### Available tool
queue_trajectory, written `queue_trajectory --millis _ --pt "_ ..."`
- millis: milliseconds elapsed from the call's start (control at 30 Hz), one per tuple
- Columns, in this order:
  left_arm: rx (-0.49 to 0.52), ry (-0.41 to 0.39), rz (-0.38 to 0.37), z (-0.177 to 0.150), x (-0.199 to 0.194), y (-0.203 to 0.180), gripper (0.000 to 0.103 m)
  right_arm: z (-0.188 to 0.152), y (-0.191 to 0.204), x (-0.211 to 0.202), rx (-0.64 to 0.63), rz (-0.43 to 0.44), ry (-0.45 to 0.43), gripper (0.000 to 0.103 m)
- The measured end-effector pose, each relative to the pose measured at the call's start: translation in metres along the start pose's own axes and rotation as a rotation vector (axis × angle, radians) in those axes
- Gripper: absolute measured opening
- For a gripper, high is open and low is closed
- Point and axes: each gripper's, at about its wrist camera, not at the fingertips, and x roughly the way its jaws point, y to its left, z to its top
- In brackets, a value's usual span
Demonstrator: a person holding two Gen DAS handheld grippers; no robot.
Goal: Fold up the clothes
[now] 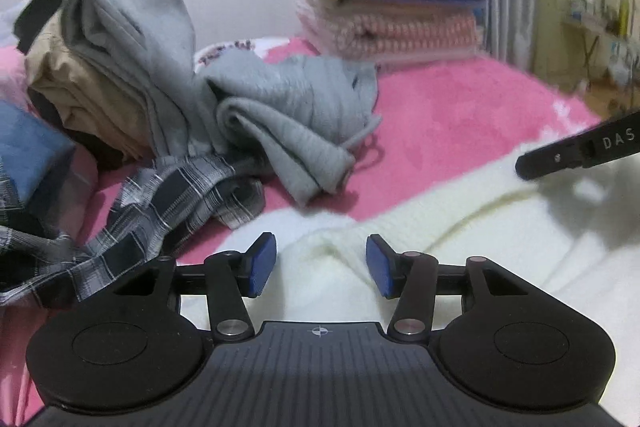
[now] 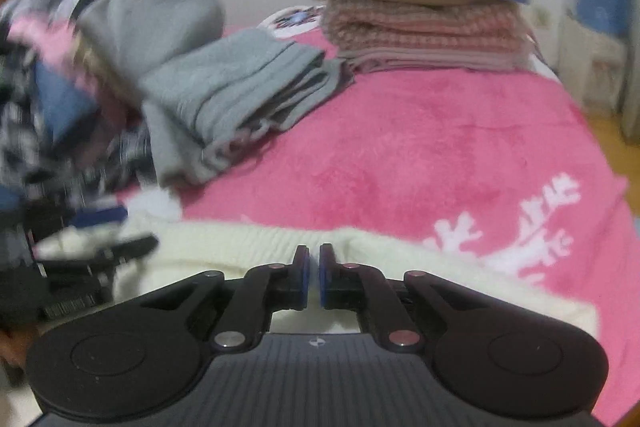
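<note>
Sweater (image 1: 460, 227), cream knit, lies on the pink bed (image 1: 460, 115); your right tool (image 2: 314, 275) is pinched tight, seemingly on its hem, while your left tool (image 1: 321, 264) gapes half-wide, empty. Lift unevenly and that edge could slip loose.

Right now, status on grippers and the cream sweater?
Left gripper open over cream sweater. Right gripper shut at its edge; grip unclear. Plaid garment, grey pile close by.
</note>
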Motion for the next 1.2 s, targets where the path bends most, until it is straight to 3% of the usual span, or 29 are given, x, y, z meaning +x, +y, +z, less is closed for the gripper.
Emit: queue_trajectory --millis 133,233,333,400,567,867,1033,1200 --pt "0.023 -0.094 -0.021 0.002 -0.016 -0.002 0.050 0.004 0.013 -0.020 -0.019 0.048 -0.047 0.004" --pt "0.052 -0.068 -0.022 0.008 -0.007 -0.018 0.050 0.005 0.026 -0.012 -0.048 0.058 -0.037 0.004" --pt "0.129 0.068 0.005 0.003 0.017 -0.040 0.051 -0.004 0.030 0.008 -0.052 0.045 0.010 0.004" --pt "0.186 0.040 0.043 -0.001 0.016 -0.050 0.052 -0.014 0.031 0.022 -0.054 0.029 0.046 0.003" --pt "0.103 0.039 0.023 0.012 -0.001 -0.032 0.052 -0.008 0.032 -0.007 -0.012 0.019 0.026 0.005" --pt "-0.007 -0.073 0.017 0.027 -0.094 0.009 0.056 -0.014 0.020 -0.104 0.136 0.102 -0.089 0.006" --pt "-0.064 -0.082 0.005 0.025 -0.161 0.024 0.056 -0.031 0.028 -0.156 0.210 0.126 -0.134 0.006" --pt "-0.052 -0.081 -0.002 0.008 -0.239 0.033 0.056 -0.047 0.053 -0.219 0.228 0.158 -0.154 0.006"
